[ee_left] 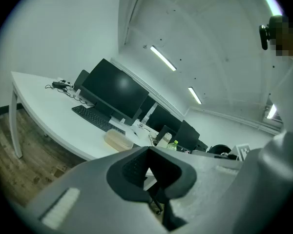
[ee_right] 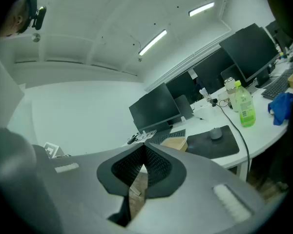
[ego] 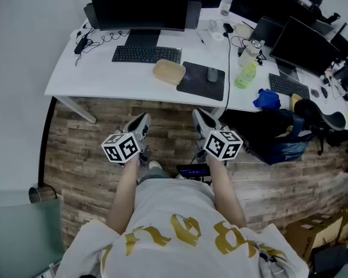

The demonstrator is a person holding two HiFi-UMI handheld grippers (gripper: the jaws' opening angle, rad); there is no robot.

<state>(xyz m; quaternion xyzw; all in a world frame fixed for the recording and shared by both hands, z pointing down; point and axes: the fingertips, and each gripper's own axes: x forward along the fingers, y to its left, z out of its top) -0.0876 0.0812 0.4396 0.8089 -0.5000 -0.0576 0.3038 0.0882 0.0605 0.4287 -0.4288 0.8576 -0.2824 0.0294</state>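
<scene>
I hold both grippers low in front of me, over the wooden floor and short of the white desk (ego: 98, 77). My left gripper (ego: 140, 122) points at the desk edge, jaws closed tip to tip with nothing between them (ee_left: 149, 148). My right gripper (ego: 201, 118) stands beside it, also shut and empty (ee_right: 145, 146). Nearest on the desk are a tan lidded container (ego: 169, 72) (ee_left: 118, 140) (ee_right: 175, 143) and a black mouse pad (ego: 204, 81) with a grey mouse (ego: 212, 74) (ee_right: 216, 133).
A keyboard (ego: 146, 54) and monitor (ego: 140, 6) stand behind the container. To the right are a green bottle (ego: 246, 74), a blue cloth (ego: 267, 99) and a dark bag (ego: 278, 136) under the desk. A metal bin (ego: 42, 193) stands lower left, a cardboard box (ego: 319, 231) lower right.
</scene>
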